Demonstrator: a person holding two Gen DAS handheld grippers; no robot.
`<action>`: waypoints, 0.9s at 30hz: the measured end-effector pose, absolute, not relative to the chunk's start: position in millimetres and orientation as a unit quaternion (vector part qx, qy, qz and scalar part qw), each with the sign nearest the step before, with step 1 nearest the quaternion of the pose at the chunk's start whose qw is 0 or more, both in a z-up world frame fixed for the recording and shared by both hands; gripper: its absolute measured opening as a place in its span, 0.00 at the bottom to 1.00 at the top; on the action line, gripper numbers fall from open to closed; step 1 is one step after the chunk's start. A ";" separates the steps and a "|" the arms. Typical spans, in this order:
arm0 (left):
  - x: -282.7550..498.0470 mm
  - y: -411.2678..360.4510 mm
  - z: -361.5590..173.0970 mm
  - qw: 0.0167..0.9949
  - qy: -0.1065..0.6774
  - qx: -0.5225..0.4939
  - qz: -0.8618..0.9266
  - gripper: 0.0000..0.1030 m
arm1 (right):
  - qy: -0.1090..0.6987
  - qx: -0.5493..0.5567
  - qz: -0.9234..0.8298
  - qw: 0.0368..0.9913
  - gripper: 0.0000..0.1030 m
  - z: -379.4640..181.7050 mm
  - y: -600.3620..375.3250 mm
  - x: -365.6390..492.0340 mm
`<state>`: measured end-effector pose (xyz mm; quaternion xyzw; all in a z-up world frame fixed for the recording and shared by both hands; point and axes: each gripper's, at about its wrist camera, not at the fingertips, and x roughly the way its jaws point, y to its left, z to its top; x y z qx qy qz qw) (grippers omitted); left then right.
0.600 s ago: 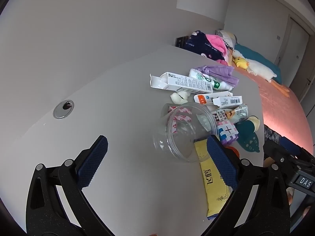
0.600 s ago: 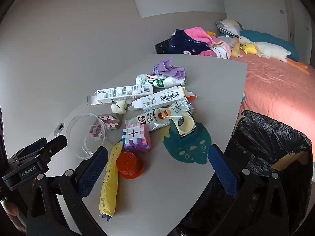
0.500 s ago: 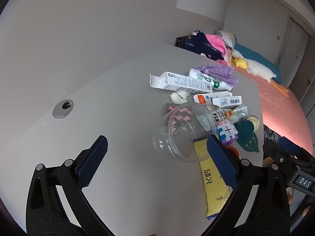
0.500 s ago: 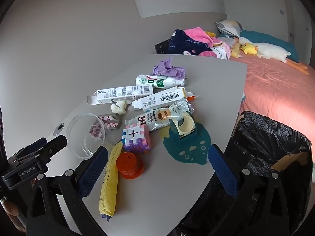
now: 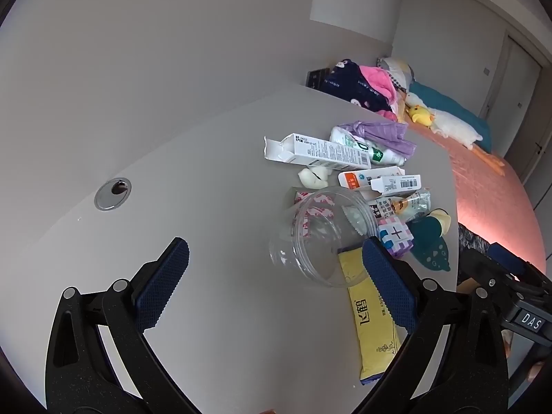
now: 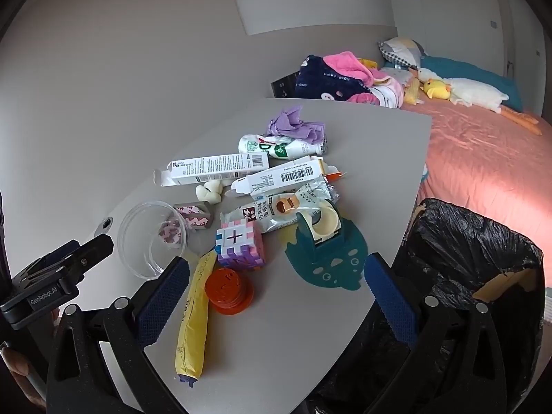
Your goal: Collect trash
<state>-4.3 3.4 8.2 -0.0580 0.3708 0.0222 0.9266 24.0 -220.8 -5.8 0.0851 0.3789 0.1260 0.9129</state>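
Nothing on the bench (image 5: 179,186) has shifted since the earlier frames, and both of my claws hover where they were. From my left wrist view, going left to right: a round metal grommet (image 5: 112,189) sits alone in the bench top; my left claw (image 5: 276,283) hangs above the surface with its jaws spread wide and nothing between the pads; a clear plastic cup (image 5: 324,238) lies on its side, its mouth towards me, overlapping the top end of a yellow sachet (image 5: 374,324). Behind the cup lie a long white carton (image 5: 321,150), a white bottle (image 5: 365,146) and a crumpled purple bag (image 5: 379,132). From my right wrist view: the same cup (image 6: 151,238), a pink-and-purple foam cube (image 6: 239,243) with an orange disc (image 6: 229,289) just in front of it, then a teal tape dispenser (image 6: 324,234). My right claw (image 6: 276,286) is likewise fully spread and empty. Past the bench's right edge stands a bin lined with a black bag (image 6: 476,248), and beyond it a bed (image 6: 483,151) with a pink cover.
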 end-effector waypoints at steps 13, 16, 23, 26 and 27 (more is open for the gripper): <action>-6.2 3.8 10.9 0.928 0.369 -0.057 0.022 0.94 | 0.375 0.080 0.124 0.915 0.98 -3.1 -219.3 20.6; -6.4 3.3 10.9 0.927 0.369 -0.056 0.023 0.94 | 0.375 0.077 0.125 0.916 0.98 -2.1 -218.2 19.4; -6.3 2.4 10.8 0.927 0.371 -0.056 0.021 0.94 | 0.375 0.073 0.124 0.916 0.98 -1.1 -217.1 18.0; -6.2 1.9 10.6 0.927 0.371 -0.056 0.021 0.94 | 0.374 0.073 0.124 0.916 0.98 -0.8 -217.1 17.5; -6.2 1.9 10.6 0.927 0.371 -0.057 0.020 0.94 | 0.374 0.073 0.124 0.916 0.98 -0.9 -217.2 17.4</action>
